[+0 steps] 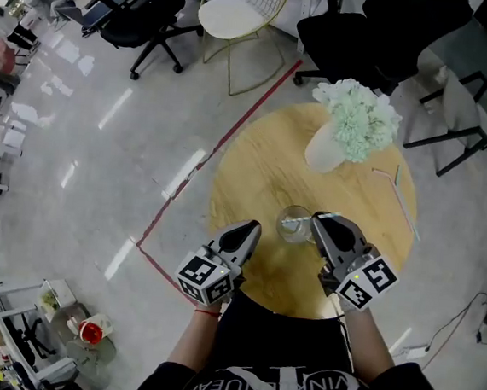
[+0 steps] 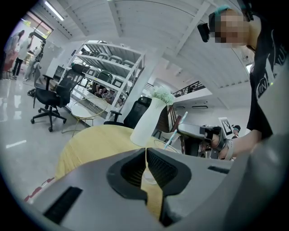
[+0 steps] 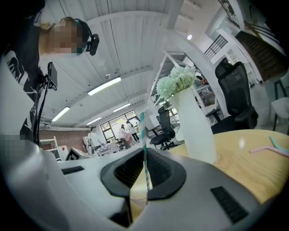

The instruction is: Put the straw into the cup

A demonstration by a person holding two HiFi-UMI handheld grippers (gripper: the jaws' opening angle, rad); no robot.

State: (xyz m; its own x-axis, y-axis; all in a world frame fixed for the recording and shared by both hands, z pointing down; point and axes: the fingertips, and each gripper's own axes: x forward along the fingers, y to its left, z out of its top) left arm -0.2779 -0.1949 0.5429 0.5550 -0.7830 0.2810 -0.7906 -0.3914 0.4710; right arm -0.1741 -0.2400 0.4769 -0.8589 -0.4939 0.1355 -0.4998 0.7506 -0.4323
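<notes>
Right gripper [image 3: 143, 155] jaws pinched striped straw [image 3: 142, 128], lower end near rim of clear cup [image 1: 292, 223] on table [image 1: 255, 165]. Left gripper [image 2: 146, 155] jaws pressed together, empty. Step: bringing straw to cup. Next: centre tip over rim, lower, release

Free room: the desk [image 1: 247, 175] lies bare at left. Obstacles: vase [image 1: 327, 148] far of the cup [image 1: 294, 223]; loose straws [image 1: 402, 205] near the right edge.

vase [image 1: 323, 150] w/ flowers [image 1: 360, 117] on wood table [image 1: 254, 174]
</notes>
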